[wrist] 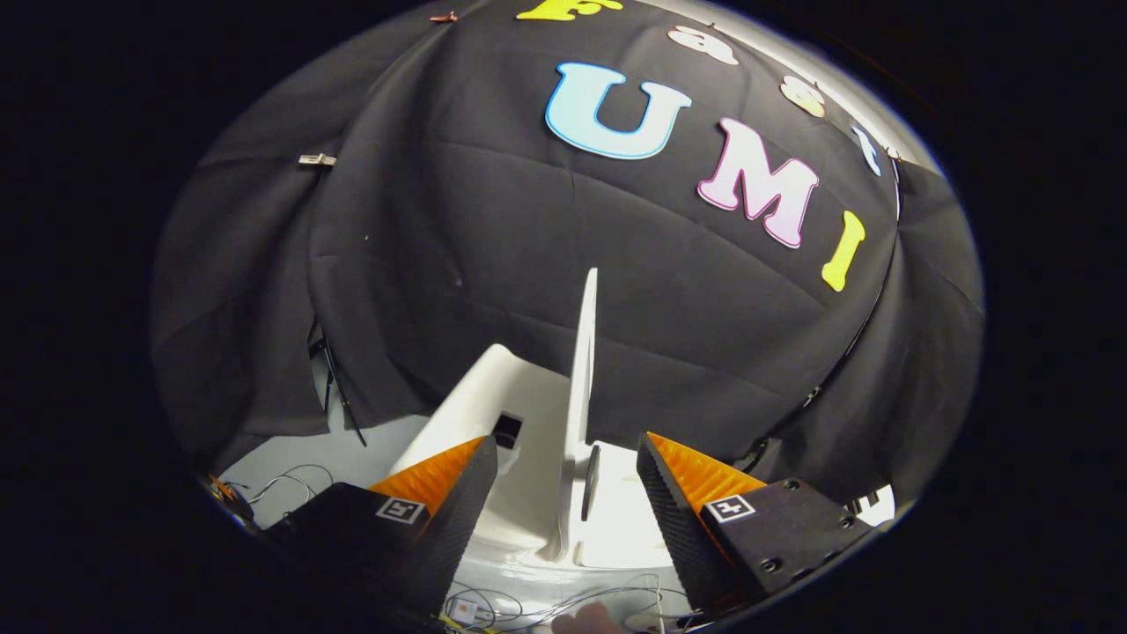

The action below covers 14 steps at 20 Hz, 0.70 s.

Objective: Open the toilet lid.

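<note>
One edge-on toilet lid (583, 370) is being seen standing nearly upright between the spread fingers of the hand-held gripper (568, 480), untouched; its long axis is running vertically, just ahead.

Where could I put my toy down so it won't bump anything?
The bare white ledge beside the upright white toilet lid, between the open gripper fingers, looks free. The pale floor under the black cloth wall is partly open. Thin loose wires crowd the near side.
</note>
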Each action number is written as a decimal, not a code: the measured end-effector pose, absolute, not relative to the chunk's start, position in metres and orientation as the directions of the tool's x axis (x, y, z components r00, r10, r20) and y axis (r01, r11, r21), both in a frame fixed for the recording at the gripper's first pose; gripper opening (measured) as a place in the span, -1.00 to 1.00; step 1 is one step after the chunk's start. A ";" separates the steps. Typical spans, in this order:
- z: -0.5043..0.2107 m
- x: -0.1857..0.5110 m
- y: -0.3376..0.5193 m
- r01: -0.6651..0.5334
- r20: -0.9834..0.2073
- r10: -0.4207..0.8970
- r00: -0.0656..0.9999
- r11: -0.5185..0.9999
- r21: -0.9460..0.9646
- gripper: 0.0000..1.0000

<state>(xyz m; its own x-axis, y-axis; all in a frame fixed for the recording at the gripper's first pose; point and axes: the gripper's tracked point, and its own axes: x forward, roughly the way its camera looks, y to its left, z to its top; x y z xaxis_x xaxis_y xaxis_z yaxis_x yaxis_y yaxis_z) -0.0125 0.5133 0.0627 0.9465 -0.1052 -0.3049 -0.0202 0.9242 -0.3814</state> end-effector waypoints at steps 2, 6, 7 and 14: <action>0.072 -0.014 0.518 -0.036 -0.310 -0.079 0.948 0.936 -0.349 0.98; 0.109 -0.014 0.516 -0.054 -0.254 -0.023 0.967 0.956 -0.290 0.98; 0.119 -0.014 0.514 -0.063 -0.241 -0.005 0.971 0.960 -0.272 0.98; 0.172 -0.009 0.463 -0.097 -0.146 0.071 0.987 0.980 -0.174 0.98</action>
